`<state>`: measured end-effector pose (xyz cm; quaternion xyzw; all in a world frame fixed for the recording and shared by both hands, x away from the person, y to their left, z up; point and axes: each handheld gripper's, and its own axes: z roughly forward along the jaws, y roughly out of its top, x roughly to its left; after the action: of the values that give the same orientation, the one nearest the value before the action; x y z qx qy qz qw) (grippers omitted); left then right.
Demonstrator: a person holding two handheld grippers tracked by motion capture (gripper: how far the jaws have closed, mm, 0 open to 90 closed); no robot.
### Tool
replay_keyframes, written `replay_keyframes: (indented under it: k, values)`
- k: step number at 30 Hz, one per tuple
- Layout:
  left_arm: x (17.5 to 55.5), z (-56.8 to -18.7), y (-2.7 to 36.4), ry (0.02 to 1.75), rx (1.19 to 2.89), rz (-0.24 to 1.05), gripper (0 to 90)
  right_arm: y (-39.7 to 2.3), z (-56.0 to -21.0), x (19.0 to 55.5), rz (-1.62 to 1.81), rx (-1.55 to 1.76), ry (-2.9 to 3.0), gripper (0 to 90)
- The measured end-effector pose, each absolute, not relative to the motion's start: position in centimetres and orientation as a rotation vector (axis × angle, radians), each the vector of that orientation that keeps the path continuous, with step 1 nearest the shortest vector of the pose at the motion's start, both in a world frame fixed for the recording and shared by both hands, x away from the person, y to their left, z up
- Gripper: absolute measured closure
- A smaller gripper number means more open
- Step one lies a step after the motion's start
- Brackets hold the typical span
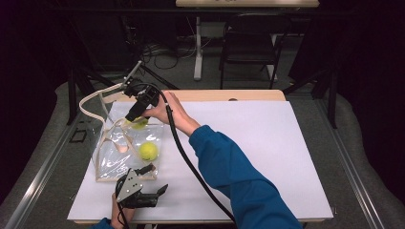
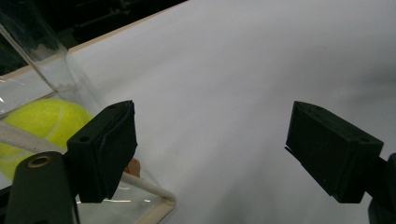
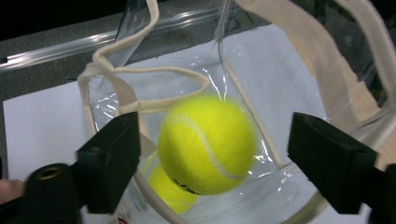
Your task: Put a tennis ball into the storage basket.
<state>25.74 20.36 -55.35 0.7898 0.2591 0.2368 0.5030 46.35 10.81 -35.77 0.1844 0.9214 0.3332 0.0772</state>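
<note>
the right tool (image 1: 130, 118) is held over the mouth of a clear bag (image 1: 112, 155) that stands at the left side of the white table (image 1: 248, 143), tipped down into the opening. in the right gripper view its jaws stand apart with a yellow ball (image 3: 206, 144) between them; the ball looks slightly blurred and the pads are clear of it on both sides, so nothing is gripped. a second ball (image 3: 170, 190) lies below it on the bag's floor, partly hidden by the first. from above, one ball (image 1: 139, 123) shows at the tool's tip near the bag's far edge, and the other ball (image 1: 148, 150) lies inside the bag nearer the person. the bag's beige straps (image 1: 93, 101) loop up and out to the left.

the left tool (image 1: 155, 180) rests low at the table's near edge, just beside the bag's near corner. its jaws are wide with only bare table between them; in the left gripper view a ball (image 2: 44, 123) shows through the bag wall behind the left jaw.
</note>
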Motion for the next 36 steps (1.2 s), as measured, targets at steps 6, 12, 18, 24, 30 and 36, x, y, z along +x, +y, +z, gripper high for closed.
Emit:
replay_keyframes:
  k: [6, 12, 18, 24, 30, 36]
  values:
    - [25.7, -55.4, 20.3, 0.625, 1.908, 0.571, 15.9, 9.2, -34.2, 46.2, 1.114, 0.570, 2.689, 2.5]
    - [25.7, -55.4, 20.3, 0.623, 1.910, 0.570, 15.8, 7.3, -34.0, 46.1, 1.157, 0.590, 2.665, 0.2]
    - [25.7, -55.4, 20.2, 0.622, 1.914, 0.574, 15.9, 5.3, -34.5, 46.0, 1.164, 0.606, 2.642, 0.0]
    - [25.7, -55.4, 20.2, 0.623, 1.918, 0.575, 15.9, 3.8, -34.8, 45.9, 1.185, 0.618, 2.628, 0.0]
    - [25.7, -55.4, 20.1, 0.628, 1.916, 0.572, 15.9, 1.9, -35.3, 45.5, 1.187, 0.622, 2.613, 0.0]
    - [25.8, -55.4, 20.0, 0.627, 1.919, 0.577, 15.9, 0.0, -36.1, 45.1, 1.181, 0.640, 2.607, 0.0]
